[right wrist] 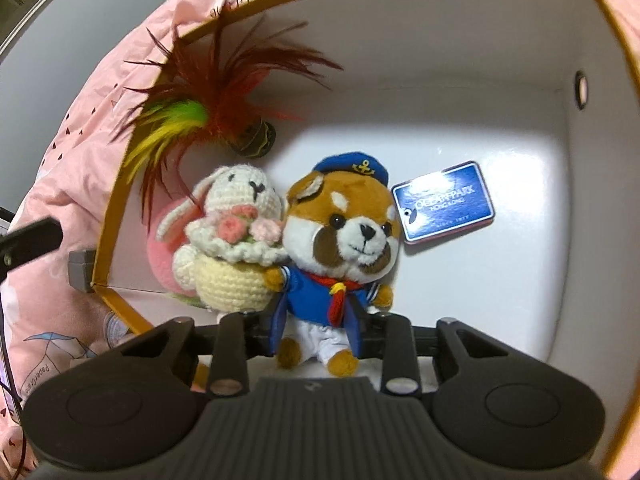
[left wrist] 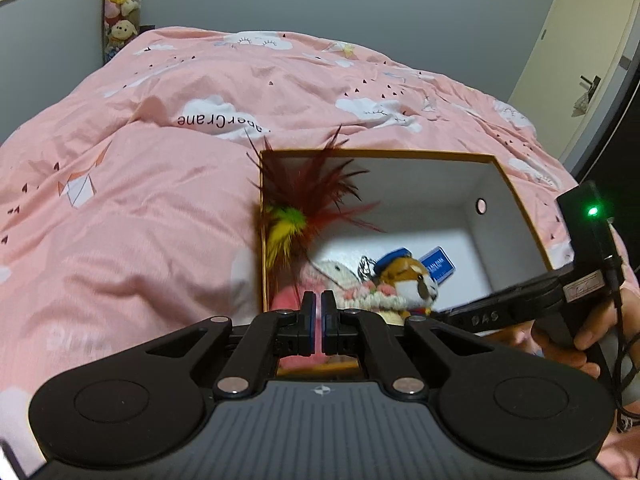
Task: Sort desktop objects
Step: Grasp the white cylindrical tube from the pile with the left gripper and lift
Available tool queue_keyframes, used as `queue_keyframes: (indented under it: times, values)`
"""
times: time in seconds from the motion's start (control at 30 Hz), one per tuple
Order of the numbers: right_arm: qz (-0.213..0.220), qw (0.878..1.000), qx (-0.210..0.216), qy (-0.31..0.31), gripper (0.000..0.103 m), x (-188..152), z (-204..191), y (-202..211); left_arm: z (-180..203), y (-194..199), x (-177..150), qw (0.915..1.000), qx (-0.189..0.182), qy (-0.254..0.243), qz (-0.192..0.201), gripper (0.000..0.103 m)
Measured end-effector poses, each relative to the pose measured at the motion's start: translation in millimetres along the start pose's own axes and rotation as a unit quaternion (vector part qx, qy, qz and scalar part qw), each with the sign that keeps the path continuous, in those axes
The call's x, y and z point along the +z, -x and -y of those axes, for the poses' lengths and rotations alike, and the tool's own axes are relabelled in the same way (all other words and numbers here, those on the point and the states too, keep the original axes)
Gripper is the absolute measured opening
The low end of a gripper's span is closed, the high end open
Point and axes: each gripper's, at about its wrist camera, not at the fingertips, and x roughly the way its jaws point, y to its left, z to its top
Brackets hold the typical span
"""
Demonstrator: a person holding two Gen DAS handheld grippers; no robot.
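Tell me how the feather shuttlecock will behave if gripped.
The shuttlecock probably weighs little. Its feathers look floppy and would bend under the pads. Its round base seems the firmer hold, and it may roll, lying tilted against the box wall.

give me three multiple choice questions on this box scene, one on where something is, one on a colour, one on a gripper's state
1. Where is the crochet rabbit?
A. on the bedspread outside the box
B. inside the box, beside the sailor plush
C. on top of the blue tag

2. What colour is the sailor plush's cap?
A. blue
B. red
C. white

3. How does the left hand-held gripper stand?
A. wide open around the feather toy
B. shut on the rabbit
C. shut, with nothing between its fingers

Answers:
1 B: the rabbit stands in the box touching the plush's side.
2 A: the cap is blue with a gold anchor.
3 C: its fingers meet above the box, and no object is seen between them.
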Motion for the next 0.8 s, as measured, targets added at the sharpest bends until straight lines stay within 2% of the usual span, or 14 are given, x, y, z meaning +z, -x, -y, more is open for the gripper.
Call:
queue_keyframes:
  times: [0.13, 0.33, 0.5, 0.57, 0.8]
  values:
    - [0.048, 0.998, 0.019, 0.028, 0.037, -17.1, -16.7, 30.6, -1.2, 12.6, -13.6, 0.9999, -0.009, 0.004, -0.005, 0.001]
    - [0.118, 0.989, 0.052, 0.067, 0.051, -54.6, -45.4, 72.7, 5.6, 34.5, -32.7, 0.9993, -0.031, -0.017, -0.009, 0.008]
    - [0.133, 0.987, 0.056, 0.075, 0.051, -83.1, -57.7, 88.4, 21.8, 58.1, -49.0, 0.9965, -0.045, -0.070, -0.006, 0.017]
    - [0.136, 0.987, 0.050, 0.074, 0.051, -92.4, -59.5, 91.2, 28.6, 64.6, -54.6, 0.9944, -0.049, -0.093, -0.008, 0.017]
    - [0.089, 0.994, 0.043, 0.035, 0.051, -117.7, -52.9, 70.3, 45.1, 80.0, -75.1, 0.9802, -0.042, -0.192, -0.025, 0.022]
